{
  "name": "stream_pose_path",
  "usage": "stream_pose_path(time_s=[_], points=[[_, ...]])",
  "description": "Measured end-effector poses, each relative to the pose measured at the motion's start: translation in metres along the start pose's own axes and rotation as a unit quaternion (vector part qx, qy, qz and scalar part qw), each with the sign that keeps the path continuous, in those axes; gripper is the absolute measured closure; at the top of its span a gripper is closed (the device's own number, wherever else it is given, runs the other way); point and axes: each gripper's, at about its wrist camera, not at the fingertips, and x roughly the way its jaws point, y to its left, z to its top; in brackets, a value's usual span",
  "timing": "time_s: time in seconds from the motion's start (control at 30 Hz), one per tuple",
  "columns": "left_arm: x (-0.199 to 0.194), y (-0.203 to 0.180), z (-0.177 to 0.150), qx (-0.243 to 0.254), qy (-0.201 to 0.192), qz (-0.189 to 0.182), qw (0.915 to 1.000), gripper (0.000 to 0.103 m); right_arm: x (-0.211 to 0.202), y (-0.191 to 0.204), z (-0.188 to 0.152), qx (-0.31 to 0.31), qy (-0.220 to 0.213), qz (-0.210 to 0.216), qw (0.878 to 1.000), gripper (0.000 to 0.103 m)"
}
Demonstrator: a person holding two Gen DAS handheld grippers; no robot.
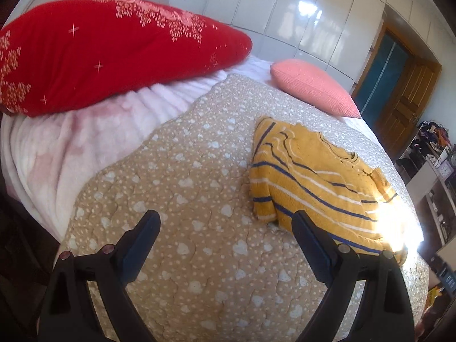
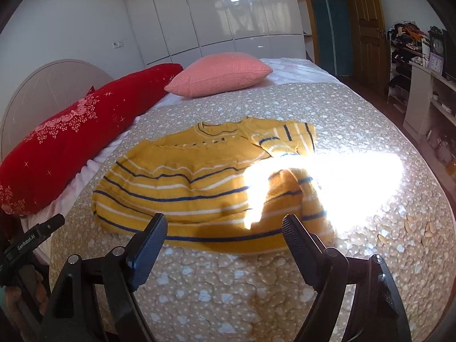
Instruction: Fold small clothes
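left gripper [image 1: 225, 222] hanging released, empty | right gripper [image 2: 225, 225] gaping over yellow sweater [image 2: 185, 188] hem | risk: sun glare hiding the edge, pinching the quilt [image 2: 228, 293] too

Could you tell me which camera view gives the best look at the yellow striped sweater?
The right wrist view: the yellow striped sweater lies spread across the frame, neckline to hem, though sun glare washes out its right side. The left wrist view shows it off to the right, foreshortened, partly behind one finger.
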Motion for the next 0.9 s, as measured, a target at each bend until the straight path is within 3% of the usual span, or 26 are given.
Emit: stream_pose_path(time_s=[0.23,0.27,0.4,0.5,0.53,0.57,0.6,0.63,0.7,0.8,0.9], points=[[0.003,-0.021,-0.011,0.016,0.009,-0.022,0.9996,0.010,0.006,-0.044,-0.009,0.035,-0.009,-0.024,0.999,0.017],[0.003,-0.026,-0.013,0.022,0.010,-0.027,0.9993,0.010,0.006,-0.048,-0.008,0.032,-0.011,-0.024,0.999,0.021],[0.009,-0.048,-0.022,0.046,0.021,-0.039,0.9980,0.010,0.020,-0.057,-0.008,0.017,0.025,0.014,0.999,0.068],[0.012,-0.054,-0.024,0.053,0.027,-0.034,0.9977,0.010,0.044,-0.071,-0.008,0.013,0.053,0.022,0.998,0.071],[0.012,-0.054,-0.024,0.052,0.027,-0.031,0.9978,0.010,0.052,-0.079,-0.005,0.015,0.054,0.008,0.998,0.072],[0.012,-0.053,-0.023,0.051,0.027,-0.028,0.9980,0.010,0.055,-0.089,-0.001,0.025,0.054,-0.032,0.998,0.072],[0.011,-0.051,-0.022,0.049,0.025,-0.024,0.9982,0.010,0.055,-0.096,0.004,0.038,0.055,-0.065,0.996,0.066],[0.010,-0.048,-0.021,0.047,0.024,-0.021,0.9984,0.010,0.049,-0.102,0.010,0.056,0.047,-0.060,0.996,0.066],[0.009,-0.042,-0.019,0.039,0.020,-0.016,0.9989,0.010,0.024,-0.097,0.020,0.074,0.003,-0.009,0.997,0.066],[0.011,-0.039,-0.016,0.038,0.020,-0.008,0.9990,0.010,0.008,-0.065,0.040,0.025,-0.044,0.020,0.999,0.059],[0.013,-0.039,-0.015,0.035,0.023,-0.009,0.9991,0.010,0.038,-0.032,0.059,-0.010,-0.020,0.070,0.997,0.055]])
